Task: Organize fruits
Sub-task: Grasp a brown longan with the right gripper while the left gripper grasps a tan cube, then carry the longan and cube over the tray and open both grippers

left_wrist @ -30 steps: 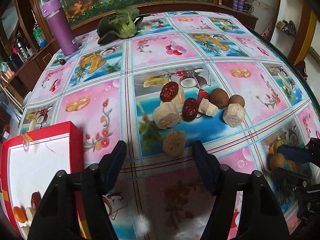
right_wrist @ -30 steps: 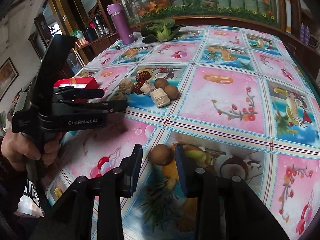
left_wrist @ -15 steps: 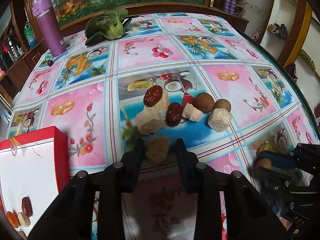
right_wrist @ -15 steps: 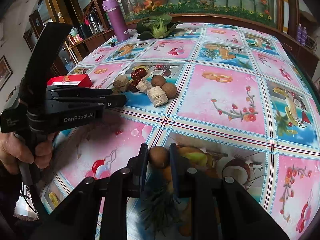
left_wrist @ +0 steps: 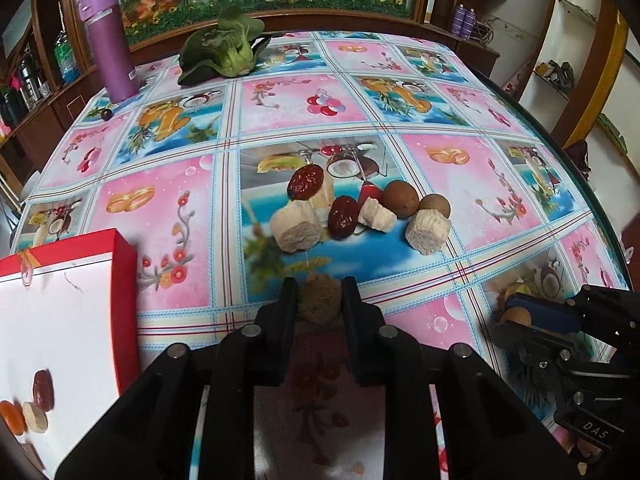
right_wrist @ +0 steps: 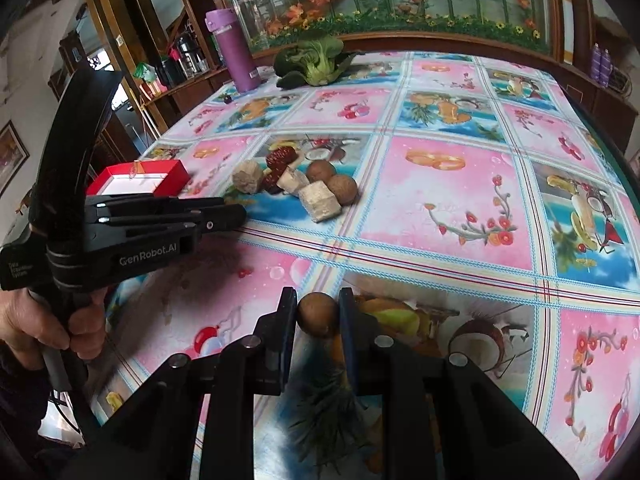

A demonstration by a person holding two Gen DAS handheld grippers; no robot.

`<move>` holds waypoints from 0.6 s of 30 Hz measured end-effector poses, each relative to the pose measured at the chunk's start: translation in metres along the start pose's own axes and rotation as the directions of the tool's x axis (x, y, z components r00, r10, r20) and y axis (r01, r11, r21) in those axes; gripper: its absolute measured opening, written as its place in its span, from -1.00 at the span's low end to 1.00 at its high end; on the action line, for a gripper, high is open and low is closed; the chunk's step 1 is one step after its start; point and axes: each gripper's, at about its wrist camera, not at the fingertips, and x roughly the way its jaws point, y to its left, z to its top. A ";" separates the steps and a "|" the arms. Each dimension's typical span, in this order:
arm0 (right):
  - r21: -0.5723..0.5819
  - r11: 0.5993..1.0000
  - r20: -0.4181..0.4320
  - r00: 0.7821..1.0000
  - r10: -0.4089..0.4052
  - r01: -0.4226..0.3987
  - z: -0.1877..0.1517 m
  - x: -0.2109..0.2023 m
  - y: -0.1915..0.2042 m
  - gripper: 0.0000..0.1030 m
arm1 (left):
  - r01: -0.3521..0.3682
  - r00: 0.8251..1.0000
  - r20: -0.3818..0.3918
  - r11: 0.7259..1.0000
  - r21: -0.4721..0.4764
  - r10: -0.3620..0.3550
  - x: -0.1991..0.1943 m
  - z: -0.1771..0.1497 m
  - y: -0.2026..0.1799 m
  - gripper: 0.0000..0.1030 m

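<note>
Fruit-print worktop [left_wrist: 400, 92] under a garden mural; left claw [left_wrist: 319, 300] pinches a blurred tan lump [left_wrist: 319, 298] — right claw [right_wrist: 318, 314] pinches a brown round fruit [right_wrist: 317, 314].

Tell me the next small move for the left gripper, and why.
Probably lift and carry left to the red box. The left gripper is shut on a tan chunk, and the box already holds three pieces in its near corner, so that looks like the place for it. The right gripper has a brown fruit and could follow.
</note>
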 end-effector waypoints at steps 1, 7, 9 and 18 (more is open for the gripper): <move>-0.003 1.000 0.004 1.000 0.001 -0.001 0.000 -0.001 0.002 -0.62 | 0.001 1.000 0.009 1.000 -0.005 -0.001 -0.005 -0.002 0.001 -0.53; -0.026 0.999 0.037 0.999 0.028 -0.027 0.013 -0.005 0.025 -0.62 | -0.002 0.993 0.114 1.000 -0.018 0.004 -0.053 -0.010 0.005 -0.53; -0.043 0.998 0.051 0.998 0.041 -0.039 0.020 -0.007 0.037 -0.62 | -0.014 0.989 0.145 0.999 -0.038 0.019 -0.069 -0.014 0.012 -0.53; -0.209 0.966 0.072 0.982 0.173 -0.155 0.066 0.009 0.153 -0.62 | -0.138 0.955 0.231 0.969 -0.204 0.185 -0.148 -0.052 0.091 -0.53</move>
